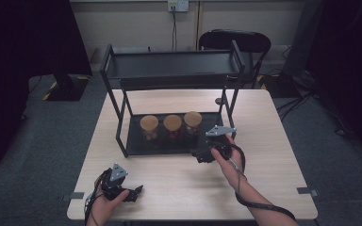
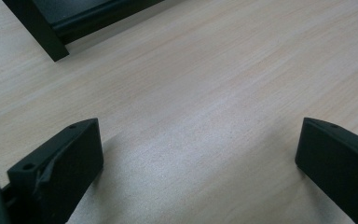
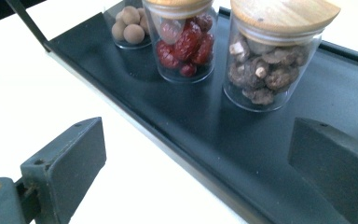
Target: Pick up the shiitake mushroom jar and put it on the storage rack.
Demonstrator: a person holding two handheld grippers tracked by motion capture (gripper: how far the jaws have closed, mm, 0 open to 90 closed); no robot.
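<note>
Three glass jars with wooden lids stand in a row on the lower black tray (image 1: 136,146) of a two-tier rack. One jar holds round tan balls (image 3: 128,25), the middle jar (image 3: 184,44) red dried fruit, the nearest jar (image 3: 265,70) brown chunks. My right gripper (image 3: 196,163) is open, its jaws wide apart over the tray's front edge, short of the jars, nothing between them. In the high view it (image 1: 202,155) sits at the tray's front right corner. My left gripper (image 2: 191,163) is open over bare wood, near the table's front left (image 1: 134,193).
The black rack's upper shelf (image 1: 169,66) spans above the jars on thin posts (image 1: 121,141). A rack foot (image 2: 42,32) lies ahead of the left gripper. A dark chair (image 1: 235,40) stands behind the table. The wooden table (image 1: 264,141) has bare room on the right.
</note>
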